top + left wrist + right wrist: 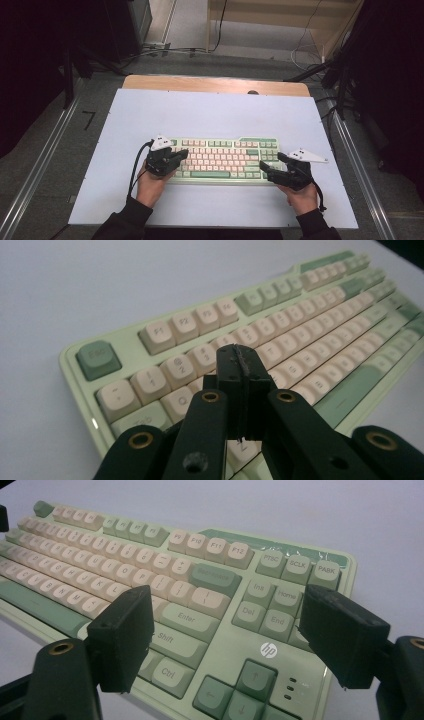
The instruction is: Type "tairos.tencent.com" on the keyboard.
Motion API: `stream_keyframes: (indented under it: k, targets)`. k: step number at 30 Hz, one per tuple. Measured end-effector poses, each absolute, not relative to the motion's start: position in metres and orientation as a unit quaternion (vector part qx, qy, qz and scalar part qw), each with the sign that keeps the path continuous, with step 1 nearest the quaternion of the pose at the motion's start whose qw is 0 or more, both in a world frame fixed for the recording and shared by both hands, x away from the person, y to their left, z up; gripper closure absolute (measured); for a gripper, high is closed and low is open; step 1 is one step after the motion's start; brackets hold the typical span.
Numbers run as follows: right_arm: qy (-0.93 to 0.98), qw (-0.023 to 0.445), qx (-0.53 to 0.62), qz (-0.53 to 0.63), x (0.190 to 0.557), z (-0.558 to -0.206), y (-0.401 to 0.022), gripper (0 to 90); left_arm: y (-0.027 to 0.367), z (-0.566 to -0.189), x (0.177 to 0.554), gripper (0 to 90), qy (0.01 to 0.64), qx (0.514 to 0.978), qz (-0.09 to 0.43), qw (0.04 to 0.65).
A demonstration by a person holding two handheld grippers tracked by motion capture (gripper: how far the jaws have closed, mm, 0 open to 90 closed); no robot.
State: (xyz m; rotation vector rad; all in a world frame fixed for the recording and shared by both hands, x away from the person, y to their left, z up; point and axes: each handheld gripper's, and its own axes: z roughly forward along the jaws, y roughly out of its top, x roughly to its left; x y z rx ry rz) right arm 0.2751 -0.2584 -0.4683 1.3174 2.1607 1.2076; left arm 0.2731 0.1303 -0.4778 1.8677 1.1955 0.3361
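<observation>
A: What is laid out, from the largest thing down?

B: A pale sheet is spread over the table, and a green and cream keyboard is set near its front edge, midway between the side edges.

A: And the tools?

B: The left gripper is held over the keyboard's left end, its jaws clenched together on nothing, poised above the letter keys. The right gripper is kept at the right end with its jaws spread wide, nothing grasped, the arrow keys lying between them.

A: How is the step best done?

B: Probably one key should be pressed with the closed tip, brought straight down so neighbouring keys are not caught, while the keyboard is steadied at its right end.
</observation>
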Motion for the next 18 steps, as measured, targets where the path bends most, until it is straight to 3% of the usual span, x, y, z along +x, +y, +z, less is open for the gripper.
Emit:
stream_keyframes:
  k: [18]
  targets:
    - [0.761, 0.168, 0.463, 0.423, 0.2757, -0.4685, -0.2580, 20.3, 0.1318, -0.4855, 0.2741, 90.0, 0.489, 0.767, 0.129, 0.396]
